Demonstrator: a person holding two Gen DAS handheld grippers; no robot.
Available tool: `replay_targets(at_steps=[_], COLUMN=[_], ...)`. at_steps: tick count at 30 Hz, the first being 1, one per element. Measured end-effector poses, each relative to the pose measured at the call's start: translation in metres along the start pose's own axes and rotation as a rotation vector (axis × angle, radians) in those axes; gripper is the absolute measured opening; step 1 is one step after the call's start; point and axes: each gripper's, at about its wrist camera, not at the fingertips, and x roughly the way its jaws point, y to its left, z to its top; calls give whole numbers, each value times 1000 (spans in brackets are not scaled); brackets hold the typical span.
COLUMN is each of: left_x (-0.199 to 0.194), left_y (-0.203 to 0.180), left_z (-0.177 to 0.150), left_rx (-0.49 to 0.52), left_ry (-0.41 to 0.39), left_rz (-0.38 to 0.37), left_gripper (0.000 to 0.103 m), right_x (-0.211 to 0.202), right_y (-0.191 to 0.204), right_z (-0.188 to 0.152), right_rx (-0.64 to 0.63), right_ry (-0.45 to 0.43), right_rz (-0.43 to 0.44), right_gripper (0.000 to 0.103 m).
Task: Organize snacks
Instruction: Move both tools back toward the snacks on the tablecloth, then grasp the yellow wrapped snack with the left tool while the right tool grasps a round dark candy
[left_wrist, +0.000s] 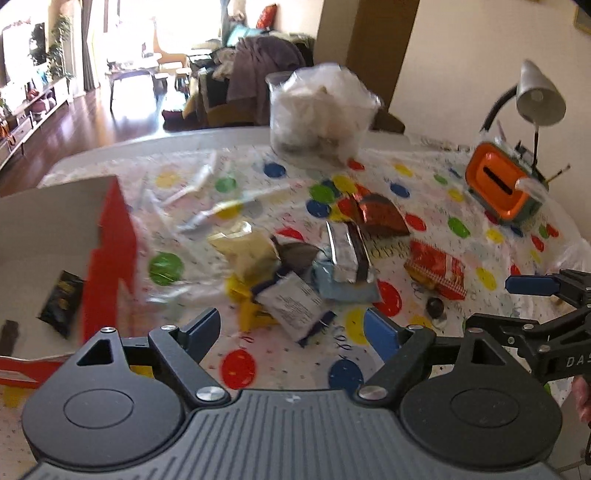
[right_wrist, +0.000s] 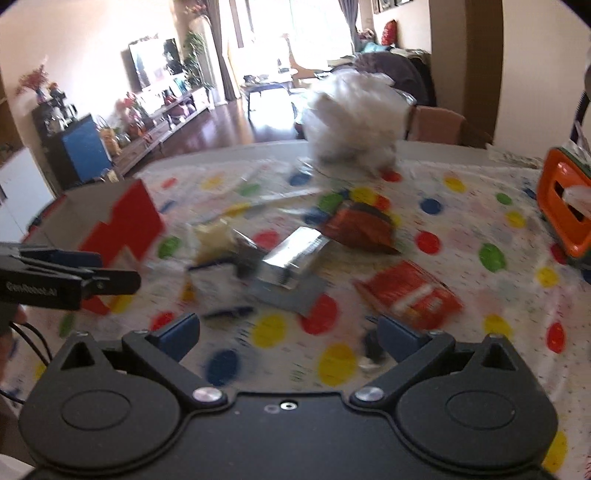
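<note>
Holding both claws wide and empty, I lean over the snacks (left_wrist: 295, 266). They lie in a heap on the dotted cloth (left_wrist: 406, 173), just beside the red box (left_wrist: 110, 251), my landmark. My left claw (left_wrist: 291, 328) sits near the box. My right claw (right_wrist: 288, 332) sits further from it, near the red pack (right_wrist: 410, 295). One dark pack (left_wrist: 61, 302) lies inside the box, so I think the rest go there.

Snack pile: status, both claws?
Left claw open, empty, above white packet. Right claw open, empty. Snack pile loose on table; one black packet in red box. Nothing blocking.
</note>
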Motion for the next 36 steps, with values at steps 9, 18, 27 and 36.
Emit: replay_targets(at_steps=[9,18,27,36], left_x=[61,106,136,154], left_y=[-16,-13,-2,1], left_z=[16,39,50,50], left_rx=[-129,-309,-450,-483], left_ry=[116,203,289,337], left_rz=[68,183,272,326], left_gripper=[85,85,85,85], right_x=[38,72,99,109], right_y=[-42,-67,-69,-49], right_z=[-15,-12,-9,-7], right_rx=[50,178,173,66], right_ry=[95,165,242,249], right_rz=[-36,-46,-70,-158], right_gripper=[99,84,68,56])
